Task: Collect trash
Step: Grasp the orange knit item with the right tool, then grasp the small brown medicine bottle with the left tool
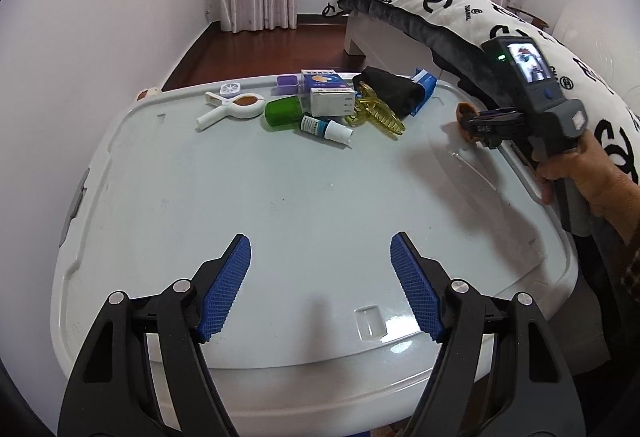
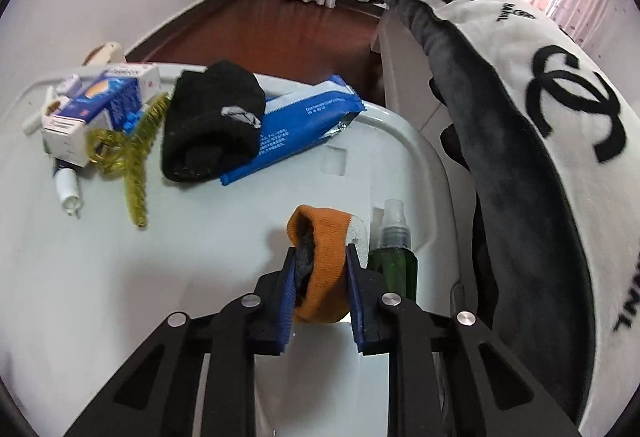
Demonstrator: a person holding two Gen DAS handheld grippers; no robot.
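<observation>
My right gripper (image 2: 320,250) is shut on a rolled orange and grey sock (image 2: 326,237) at the right edge of the white bin lid (image 2: 180,277); both blue pads press its sides. From the left wrist view the same gripper (image 1: 466,124) shows at the lid's right rim, held by a person's hand (image 1: 588,177), with the orange sock (image 1: 463,113) at its tip. My left gripper (image 1: 320,273) hangs open over the near part of the lid (image 1: 280,197), nothing between its fingers. A blue wrapper (image 2: 296,129) lies under a black sock (image 2: 212,117) at the far edge.
Against the orange sock stands a green spray bottle (image 2: 394,249). At the lid's far side lie a yellow hair claw (image 1: 380,113), small boxes (image 1: 332,95), a green case (image 1: 282,111), a dropper bottle (image 1: 326,127) and a white clip (image 1: 232,105). A bed with a patterned blanket (image 1: 460,9) borders the right.
</observation>
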